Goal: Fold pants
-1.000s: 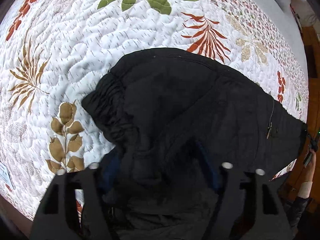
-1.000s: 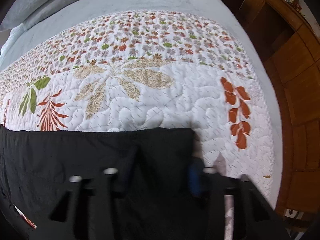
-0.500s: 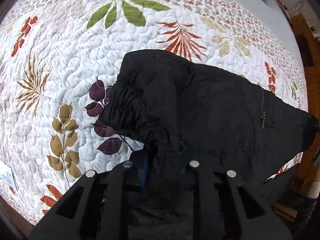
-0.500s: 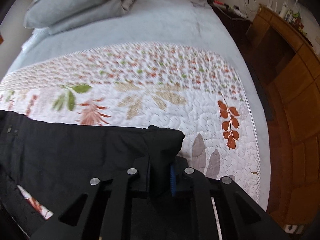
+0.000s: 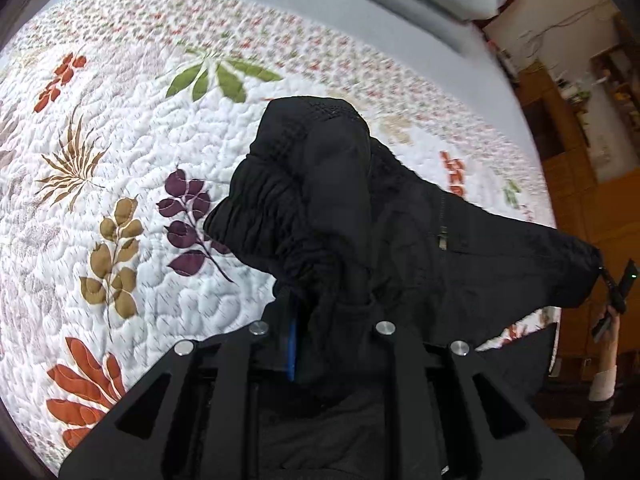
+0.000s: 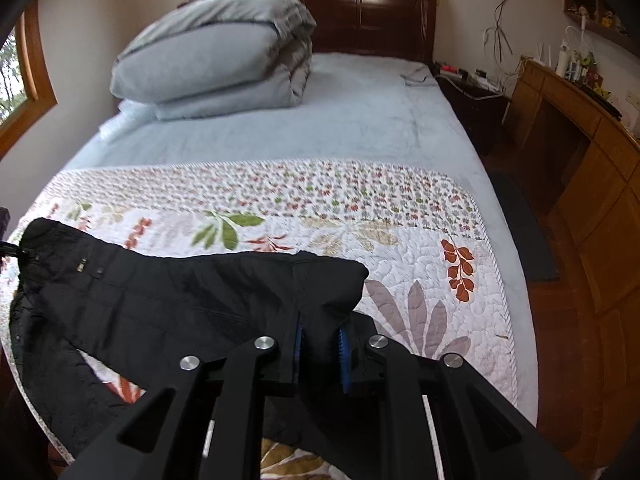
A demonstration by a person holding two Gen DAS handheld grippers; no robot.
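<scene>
Pants [image 5: 400,232], black, hang bunched between my two hand-held grippers above the quilt [image 5: 120,160] on the bed [image 6: 360,120]. I see my left hand-held gripper [image 5: 332,344] clamped on a gathered wad of the fabric, near what looks like the elastic waist; a blue pad [image 5: 293,348] shows on one side, the other is buried in cloth. From there the pants rise in a hump and stretch away to the right, a zipper pull [image 5: 443,238] showing on the upper face. My right hand-held gripper [image 6: 320,348] is likewise closed on the pants, its blue pads [image 6: 343,354] pinching a fold at the end of the cloth; the rest runs off to the left, and its lower edge droops onto the quilt. A folded grey duvet [image 6: 216,52] sits at the head of the bed, well apart from the pants. Wooden cabinets [image 6: 580,168] stand along the right.
</scene>
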